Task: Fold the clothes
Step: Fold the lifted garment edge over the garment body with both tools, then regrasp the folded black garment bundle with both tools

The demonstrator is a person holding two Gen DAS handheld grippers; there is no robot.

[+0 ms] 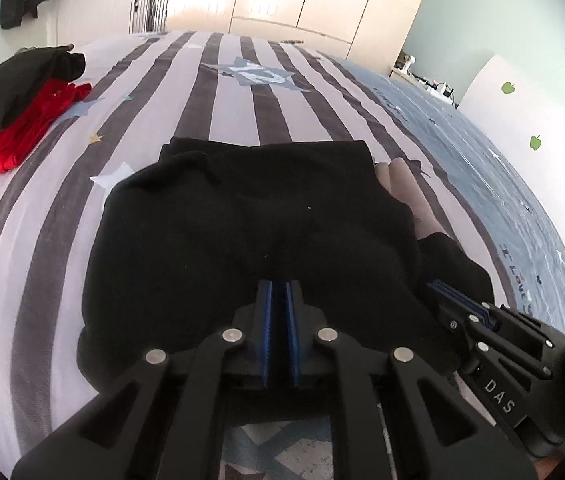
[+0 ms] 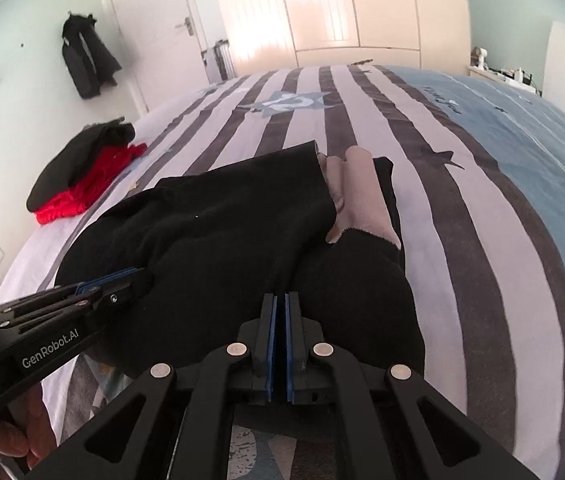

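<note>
A black garment [image 1: 250, 232] lies bunched on the striped bed cover [image 1: 218, 112], its near edge raised toward me. A beige inner part [image 1: 406, 188] peeks out at its right side. My left gripper [image 1: 280, 285] is shut on the garment's near edge, the blue pads close together with black cloth at their tips. To its right, my right gripper [image 1: 438, 286] also bites into the near edge. In the right wrist view the right gripper [image 2: 281, 297] is shut on the black garment [image 2: 222, 232]. There the left gripper [image 2: 138, 274] comes in from the left and the beige part [image 2: 362, 200] shows ahead.
A pile of black and red clothes [image 1: 22, 120] [image 2: 82, 184] lies at the bed's left edge. The blue part of the bed cover [image 2: 522, 152] spreads to the right. A wardrobe [image 2: 346, 8] stands beyond the bed, and a dark jacket [image 2: 86, 56] hangs on the wall. A hand [image 2: 2, 432] holds the left gripper.
</note>
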